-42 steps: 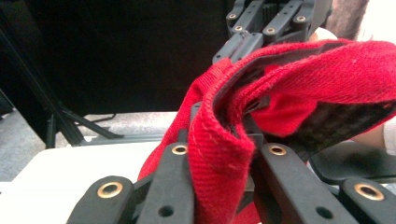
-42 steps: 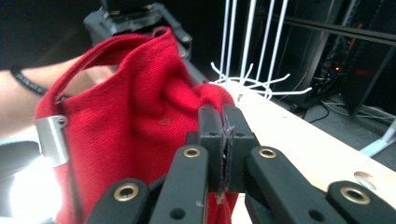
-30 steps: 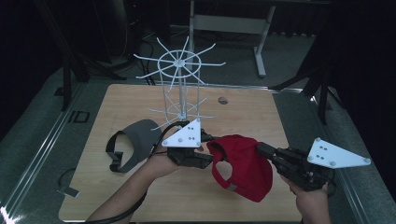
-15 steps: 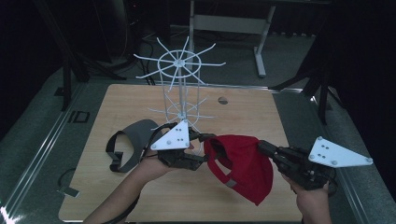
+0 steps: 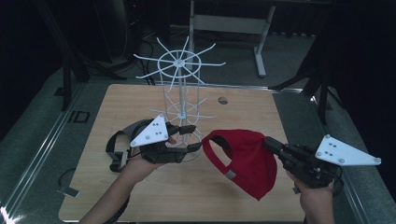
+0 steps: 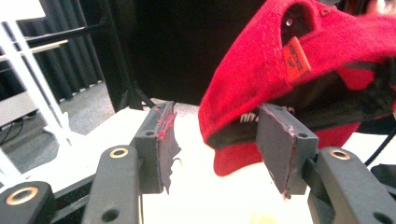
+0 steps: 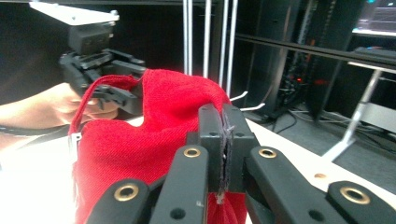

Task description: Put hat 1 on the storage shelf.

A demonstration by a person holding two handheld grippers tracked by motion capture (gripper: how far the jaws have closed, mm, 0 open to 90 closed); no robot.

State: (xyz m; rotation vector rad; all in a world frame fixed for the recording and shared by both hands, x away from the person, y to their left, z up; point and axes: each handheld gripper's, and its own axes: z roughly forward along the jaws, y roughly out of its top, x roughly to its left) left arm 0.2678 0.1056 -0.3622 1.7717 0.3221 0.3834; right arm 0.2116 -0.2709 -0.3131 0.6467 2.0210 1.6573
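A red cap (image 5: 247, 161) hangs over the table's right half, and my right gripper (image 5: 270, 143) is shut on its fabric. In the right gripper view the jaws (image 7: 223, 126) pinch a fold of the red cap (image 7: 140, 140). My left gripper (image 5: 189, 138) sits just left of the cap, by the foot of the white wire rack (image 5: 180, 79). Its jaws have just been opening and stand open with nothing between them. In the left gripper view, the red cap (image 6: 261, 70) hangs beyond the left gripper (image 6: 215, 144), close to the right pad.
A dark grey cap (image 5: 122, 140) lies on the wooden table (image 5: 140, 98) at the left, partly under my left hand. The rack's hooks spread above the table's middle. A small dark disc (image 5: 222, 99) lies at the back. A white table frame (image 5: 229, 23) stands beyond.
My left gripper has let go of the red cap's back edge, opened and drawn away to the left. The right gripper has kept still, holding the cap.
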